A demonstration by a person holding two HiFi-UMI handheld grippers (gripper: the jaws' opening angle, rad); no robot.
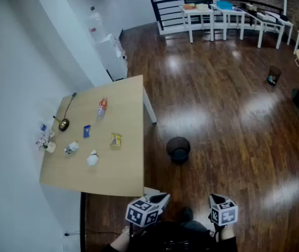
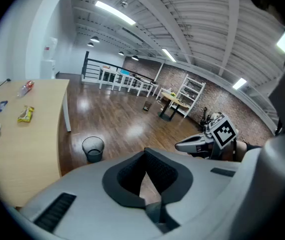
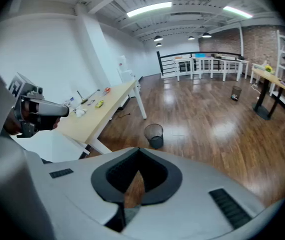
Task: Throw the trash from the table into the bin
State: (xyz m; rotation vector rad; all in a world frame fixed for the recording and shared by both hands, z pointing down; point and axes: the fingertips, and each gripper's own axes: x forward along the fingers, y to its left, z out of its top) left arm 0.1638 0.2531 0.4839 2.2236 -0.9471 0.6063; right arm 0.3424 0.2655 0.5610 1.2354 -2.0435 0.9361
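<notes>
On the light wooden table (image 1: 120,177) lie a plastic bottle (image 1: 102,108), a blue packet (image 1: 86,131), a yellow wrapper (image 1: 116,140), a crumpled white paper (image 1: 92,158) and another small white piece (image 1: 71,147). A black mesh bin (image 1: 178,149) stands on the floor to the right of the table. My left gripper (image 1: 161,198) and right gripper (image 1: 215,199) are held close to my body at the bottom of the head view, well short of the table. Both are shut with nothing in them. The left gripper view shows the bin (image 2: 93,148) and the wrapper (image 2: 26,114).
A brass ladle (image 1: 63,124) and a small flower pot (image 1: 46,143) sit at the table's far left edge. A white cabinet (image 1: 111,55) stands against the wall beyond it. White tables (image 1: 212,16) line the black railing at the back. Dark wood floor lies all around the bin.
</notes>
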